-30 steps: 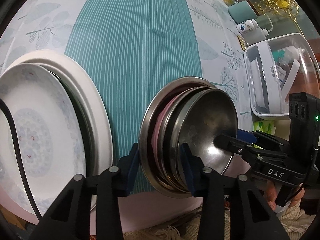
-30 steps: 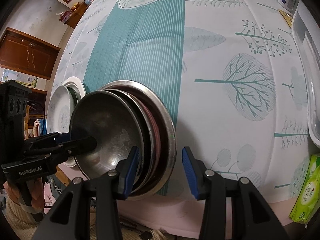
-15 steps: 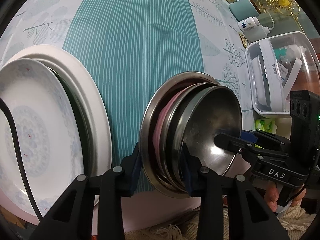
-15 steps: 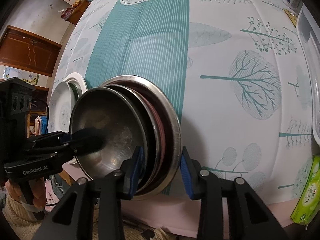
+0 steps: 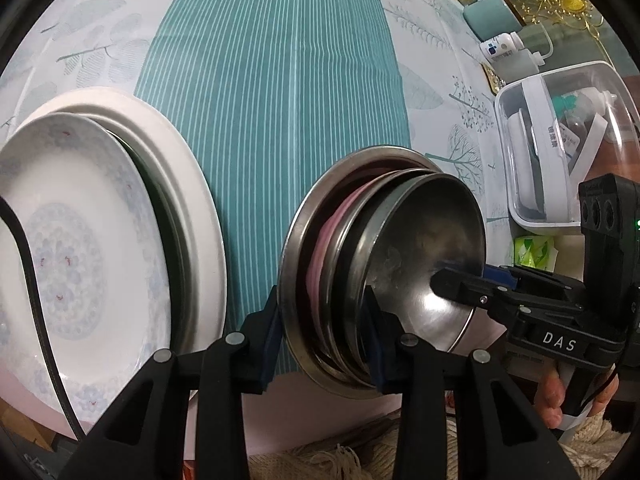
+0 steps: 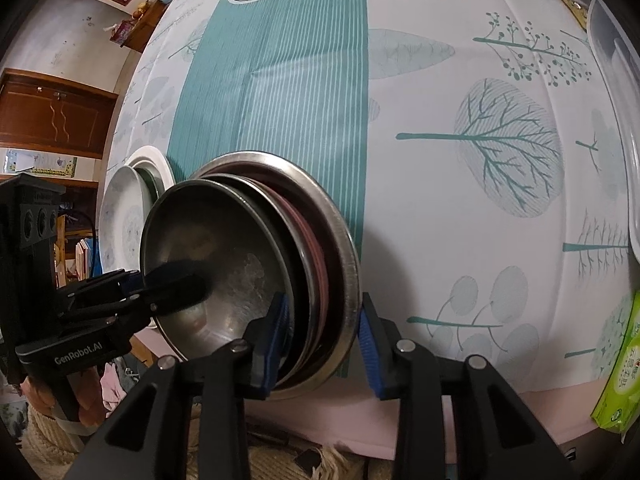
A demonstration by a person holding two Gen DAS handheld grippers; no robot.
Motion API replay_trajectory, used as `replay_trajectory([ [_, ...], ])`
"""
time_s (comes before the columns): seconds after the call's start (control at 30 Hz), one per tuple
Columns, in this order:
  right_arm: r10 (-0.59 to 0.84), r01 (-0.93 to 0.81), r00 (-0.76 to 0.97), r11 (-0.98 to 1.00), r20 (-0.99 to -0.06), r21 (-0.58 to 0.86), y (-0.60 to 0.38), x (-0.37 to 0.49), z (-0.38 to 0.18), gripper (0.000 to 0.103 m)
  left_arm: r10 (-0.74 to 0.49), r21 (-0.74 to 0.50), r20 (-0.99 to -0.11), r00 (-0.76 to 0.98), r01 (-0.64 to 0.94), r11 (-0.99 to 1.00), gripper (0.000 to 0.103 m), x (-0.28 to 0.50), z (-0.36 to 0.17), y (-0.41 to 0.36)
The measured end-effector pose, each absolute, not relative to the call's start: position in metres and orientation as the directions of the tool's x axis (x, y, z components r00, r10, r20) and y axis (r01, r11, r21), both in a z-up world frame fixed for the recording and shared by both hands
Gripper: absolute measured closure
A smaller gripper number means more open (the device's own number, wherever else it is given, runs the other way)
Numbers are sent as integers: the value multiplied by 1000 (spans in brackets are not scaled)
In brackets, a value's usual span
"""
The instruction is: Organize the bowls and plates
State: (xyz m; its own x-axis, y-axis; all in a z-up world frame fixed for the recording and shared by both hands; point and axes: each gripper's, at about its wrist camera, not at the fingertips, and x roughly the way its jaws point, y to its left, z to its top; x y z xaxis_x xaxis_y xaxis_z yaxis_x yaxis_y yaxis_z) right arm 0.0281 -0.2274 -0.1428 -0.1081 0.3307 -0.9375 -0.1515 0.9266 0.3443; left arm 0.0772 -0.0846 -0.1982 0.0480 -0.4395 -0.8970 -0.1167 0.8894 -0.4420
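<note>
A nested stack of steel bowls (image 5: pixel 404 256), with a pink one among them, rests near the table's front edge; it also shows in the right wrist view (image 6: pixel 256 264). My left gripper (image 5: pixel 322 344) is shut on the stack's near rim from the left. My right gripper (image 6: pixel 320 340) is shut on the rim from the right, and shows in the left wrist view (image 5: pixel 456 292) with one finger inside the top bowl. A stack of white plates (image 5: pixel 100 232), the top one with a blue floral pattern, lies to the left and also shows in the right wrist view (image 6: pixel 128 208).
The table has a white tablecloth (image 6: pixel 480 120) with tree prints and a teal striped runner (image 5: pixel 280 100). A clear plastic box (image 5: pixel 560 140) stands at the right, with bottles behind it. A green tissue pack (image 6: pixel 620 368) lies at the front right. The table's front edge is just below the bowls.
Both grippers have closed in from open onto the rim of the bowl stack. The stack has shifted slightly. The plates have not moved.
</note>
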Motion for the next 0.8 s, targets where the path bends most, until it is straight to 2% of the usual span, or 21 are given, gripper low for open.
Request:
replay_trajectory([
  [0.47, 335, -208, -62, 917, -940, 340, -234, 14, -111, 69, -412, -425, -904, 117, -125, 897, 69, 50, -162, -86],
  [0.8, 366, -308, -60, 878, -929, 366, -212, -3, -90, 69, -365, -398, -913, 180, -205, 894, 69, 4, -139, -61],
])
